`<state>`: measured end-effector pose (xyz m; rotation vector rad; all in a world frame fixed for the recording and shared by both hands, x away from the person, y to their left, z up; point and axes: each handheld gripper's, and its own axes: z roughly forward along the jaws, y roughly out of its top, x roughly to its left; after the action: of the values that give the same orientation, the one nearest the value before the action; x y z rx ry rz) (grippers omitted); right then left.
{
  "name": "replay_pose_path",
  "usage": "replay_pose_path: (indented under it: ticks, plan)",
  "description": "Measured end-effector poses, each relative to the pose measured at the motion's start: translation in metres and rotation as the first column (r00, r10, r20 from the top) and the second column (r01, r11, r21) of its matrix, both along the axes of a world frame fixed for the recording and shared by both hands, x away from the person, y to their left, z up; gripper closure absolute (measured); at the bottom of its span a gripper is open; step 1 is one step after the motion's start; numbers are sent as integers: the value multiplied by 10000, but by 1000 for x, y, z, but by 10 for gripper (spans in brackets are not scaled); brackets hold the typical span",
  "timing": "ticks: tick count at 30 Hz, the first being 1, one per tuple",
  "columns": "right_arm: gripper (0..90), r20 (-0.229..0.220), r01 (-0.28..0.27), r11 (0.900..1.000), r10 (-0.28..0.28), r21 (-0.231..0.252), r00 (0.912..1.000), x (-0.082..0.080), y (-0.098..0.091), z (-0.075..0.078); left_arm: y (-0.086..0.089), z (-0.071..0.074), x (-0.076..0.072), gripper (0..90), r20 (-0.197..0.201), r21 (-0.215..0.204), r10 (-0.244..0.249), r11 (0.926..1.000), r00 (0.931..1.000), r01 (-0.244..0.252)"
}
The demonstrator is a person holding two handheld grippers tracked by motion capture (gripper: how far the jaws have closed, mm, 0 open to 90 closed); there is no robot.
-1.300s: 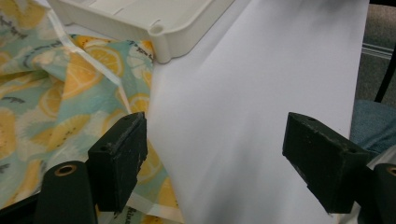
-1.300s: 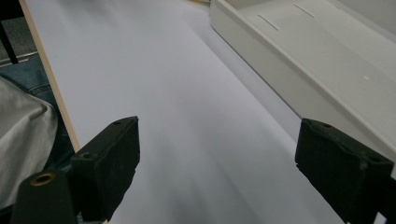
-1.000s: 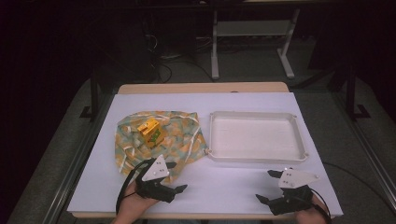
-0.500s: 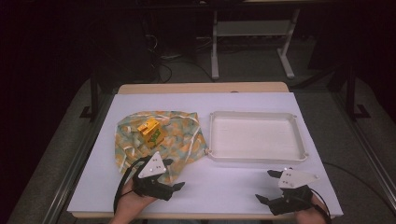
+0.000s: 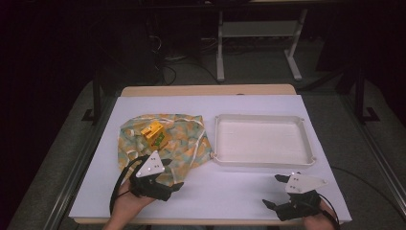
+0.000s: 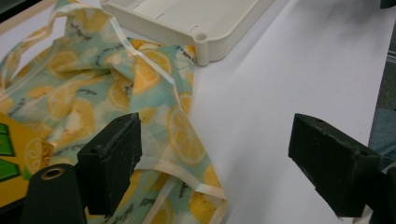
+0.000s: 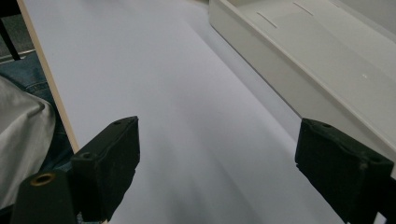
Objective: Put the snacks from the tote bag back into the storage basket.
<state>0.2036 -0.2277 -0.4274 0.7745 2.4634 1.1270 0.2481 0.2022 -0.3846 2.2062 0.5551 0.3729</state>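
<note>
You are holding the left gripper (image 5: 165, 179) with jaws just spread wide, empty, over the lemon-print cloth (image 5: 184, 139) at centre-left. It looks light and limp; pinch its hemmed corner (image 6: 205, 189).

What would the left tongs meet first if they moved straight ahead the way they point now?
Most likely the lemon-print cloth: the left tongs stand open at its near hem, one jaw already over the fabric. Beyond it lies the white tray, though depth is hard to judge.
</note>
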Motion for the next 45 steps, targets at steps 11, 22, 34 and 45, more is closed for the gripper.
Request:
replay_pose_path:
  ticks: [11, 22, 34, 45]
  plan:
    - [135, -143, 142, 9999, -141, 67, 9998, 1, 1, -2, 18, 27, 13, 169, 301, 299, 305, 9991, 9991, -314]
    - [135, -299, 127, 9998, -124, 124, 9995, 1, 2, -3, 38, 40, 37, 170, 169, 449, 936, 9945, 9955, -943]
    - [135, -185, 105, 9999, -103, 103, 9998, 1, 2, -2, 48, 54, 64, 202, 220, 789, 1375, 9872, 9903, -1388]
    - [135, -189, 79, 9999, -77, 126, 9998, 1, 2, -2, 49, 53, 88, 205, 114, 1113, 1790, 9775, 9838, -1791]
